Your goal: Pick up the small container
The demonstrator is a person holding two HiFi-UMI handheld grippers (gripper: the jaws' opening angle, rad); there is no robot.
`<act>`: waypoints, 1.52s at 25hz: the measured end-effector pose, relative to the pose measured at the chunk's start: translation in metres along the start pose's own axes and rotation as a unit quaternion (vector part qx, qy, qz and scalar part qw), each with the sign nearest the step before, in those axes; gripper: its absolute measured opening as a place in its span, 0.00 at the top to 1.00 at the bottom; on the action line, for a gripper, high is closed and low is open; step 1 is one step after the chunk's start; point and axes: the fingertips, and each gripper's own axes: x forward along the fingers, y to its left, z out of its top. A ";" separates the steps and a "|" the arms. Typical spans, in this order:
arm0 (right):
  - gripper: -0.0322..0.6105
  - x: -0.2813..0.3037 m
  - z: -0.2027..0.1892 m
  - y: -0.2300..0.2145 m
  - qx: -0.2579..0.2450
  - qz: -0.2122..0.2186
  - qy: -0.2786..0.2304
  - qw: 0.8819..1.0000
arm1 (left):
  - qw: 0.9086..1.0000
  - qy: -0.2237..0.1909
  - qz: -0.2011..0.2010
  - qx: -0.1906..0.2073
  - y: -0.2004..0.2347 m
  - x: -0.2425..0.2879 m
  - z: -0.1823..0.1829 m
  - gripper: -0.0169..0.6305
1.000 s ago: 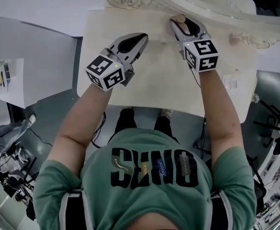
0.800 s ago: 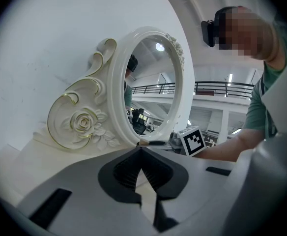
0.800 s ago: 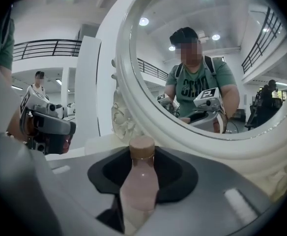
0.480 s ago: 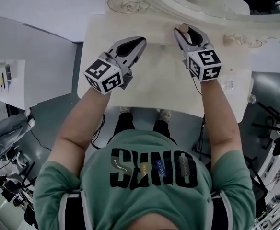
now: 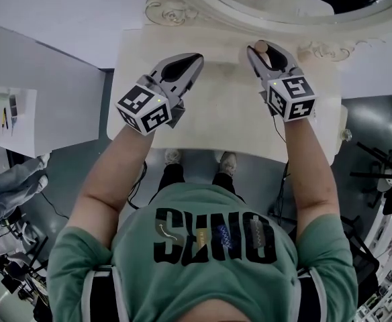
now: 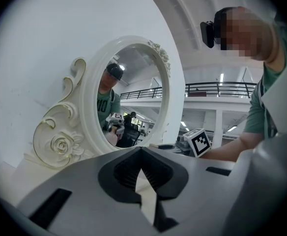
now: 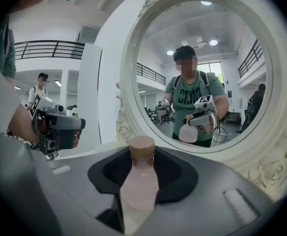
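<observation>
A cream table (image 5: 216, 129) runs from 9 to 3 o'clock, with a carved white mirror (image 5: 176, 9) standing along its 12 o'clock edge. Grey floor lies below it, a white desk (image 5: 35, 66) at 9 o'clock and stands with cables (image 5: 384, 180) at 3 o'clock. The gripper views show a white hall with a railed balcony (image 7: 47, 48) and ceiling lights.

Against 1 s ago, the right gripper (image 5: 260, 48) has drawn back from the mirror's base toward 6 o'clock, and its jaws have just been closing with the container between them. The left gripper (image 5: 196, 60) has barely shifted.

The container (image 7: 139, 178), a small pink bottle with a brown cap (image 7: 142, 148), is clamped upright between the right jaws, at 12 o'clock over the table just short of the mirror. Whether its base clears the top is not plain. The left jaws are pressed together with nothing between them, at 11 o'clock of the table, well apart from the container.

The mirror's glass reflects the person, both grippers and the bottle. A 2nd person (image 7: 39, 90) stands far off at 9 o'clock in the right gripper view. The mirror frame rises close ahead of both grippers.
</observation>
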 end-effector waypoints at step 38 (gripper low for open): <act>0.73 -0.130 0.173 0.010 -0.014 0.003 -0.044 0.999 | 0.997 -0.039 -0.023 0.060 -0.099 -0.023 0.152 0.97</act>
